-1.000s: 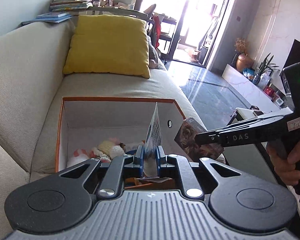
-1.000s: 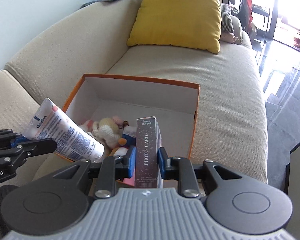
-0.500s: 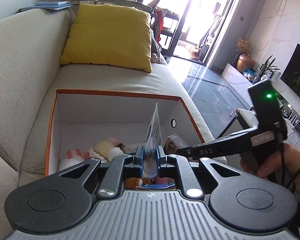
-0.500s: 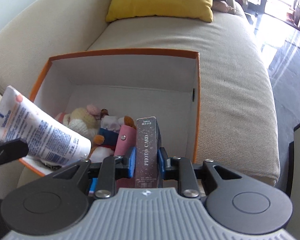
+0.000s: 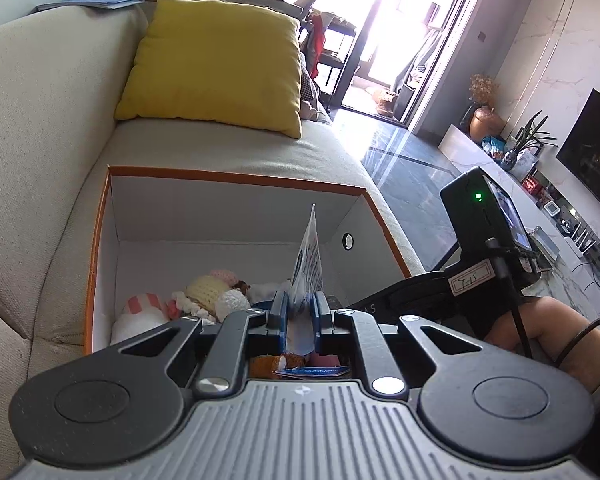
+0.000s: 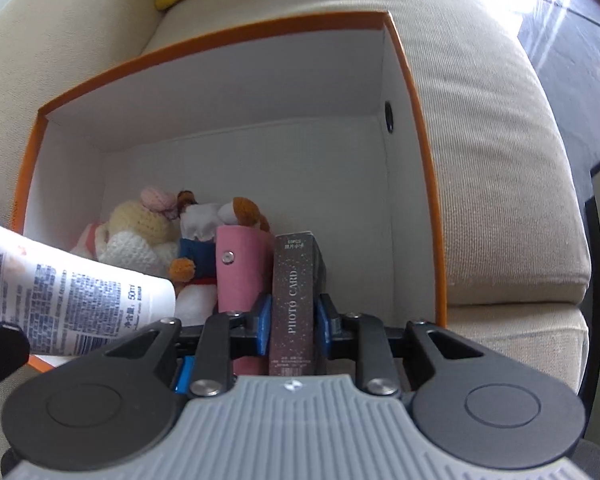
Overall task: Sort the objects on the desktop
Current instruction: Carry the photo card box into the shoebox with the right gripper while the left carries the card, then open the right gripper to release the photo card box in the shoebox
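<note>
Biggest risk: both grippers crowd the same orange-rimmed box point(image 6: 428, 168) at once. The right gripper point(image 6: 294, 320) sits low inside w/ the left's load just beside it, so a bump between tools could knock either item loose or shove the box along the soft sofa seat point(image 6: 500, 160), which prob. gives no firm base.

Next: the PHOTO CARD box point(image 6: 294, 280), clenched edge-on between the right's blue pads. It's a slim, rigid, glittery dark carton; let go upright and it could topple onto the pink snap case point(image 6: 242, 268) or wedge vs. the crochet dolls point(image 6: 156, 232). Those look soft, lumpy, yarn-textured, so nothing lands flat on them.

Then the Vaseline tube point(image 6: 76, 300), gripped by the left gripper point(image 5: 300, 312) at its flat crimped end, jaws nearly closed on it. Smooth white plastic, squashy body; a pinch on the thin seam prob. lets it swing or slip. In the right view its cap end hangs over the box's near-left rim, so dropped now it may catch the rim and fall outside.

Box itself: stiff card, white matte inside, round hole in the right wall; far half bare. Yellow cushion point(image 5: 216, 68) well behind, no part in this.
</note>
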Available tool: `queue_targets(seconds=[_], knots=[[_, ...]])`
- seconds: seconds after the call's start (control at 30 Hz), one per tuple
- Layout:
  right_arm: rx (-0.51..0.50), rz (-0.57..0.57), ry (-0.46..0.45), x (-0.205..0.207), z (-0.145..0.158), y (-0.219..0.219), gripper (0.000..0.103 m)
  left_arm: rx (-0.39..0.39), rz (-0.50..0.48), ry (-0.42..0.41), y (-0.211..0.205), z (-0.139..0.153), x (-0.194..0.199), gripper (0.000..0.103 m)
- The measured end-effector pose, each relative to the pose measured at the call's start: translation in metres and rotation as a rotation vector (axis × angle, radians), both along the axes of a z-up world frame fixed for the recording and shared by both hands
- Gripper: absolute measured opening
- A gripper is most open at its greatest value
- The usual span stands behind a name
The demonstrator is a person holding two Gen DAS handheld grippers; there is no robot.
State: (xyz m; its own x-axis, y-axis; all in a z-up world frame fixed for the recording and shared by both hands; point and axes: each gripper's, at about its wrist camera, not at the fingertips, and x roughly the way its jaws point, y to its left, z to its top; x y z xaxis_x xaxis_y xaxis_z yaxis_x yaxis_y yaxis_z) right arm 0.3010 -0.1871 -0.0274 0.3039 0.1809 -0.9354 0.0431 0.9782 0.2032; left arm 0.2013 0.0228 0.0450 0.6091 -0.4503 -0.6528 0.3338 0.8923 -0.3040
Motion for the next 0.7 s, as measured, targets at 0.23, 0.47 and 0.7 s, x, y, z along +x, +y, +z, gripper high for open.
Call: queue_targets(seconds=[0.23, 0.47, 0.7], knots=[[0.011, -0.018, 0.041, 0.002, 0.003, -0.002, 0.028, -0.005, -0.007, 0.0, 0.001, 0.001, -0.001, 0.014], [0.025, -0.006, 0.022, -0.003, 0.02, -0.009, 0.032, -0.019, -0.014, 0.002, 0.0, 0.001, 0.002, 0.014], [0.03, 0.06, -0.124, -0.027, 0.06, -0.02, 0.033, -0.036, -0.057, -0.005, -0.017, 0.009, 0.002, 0.014]])
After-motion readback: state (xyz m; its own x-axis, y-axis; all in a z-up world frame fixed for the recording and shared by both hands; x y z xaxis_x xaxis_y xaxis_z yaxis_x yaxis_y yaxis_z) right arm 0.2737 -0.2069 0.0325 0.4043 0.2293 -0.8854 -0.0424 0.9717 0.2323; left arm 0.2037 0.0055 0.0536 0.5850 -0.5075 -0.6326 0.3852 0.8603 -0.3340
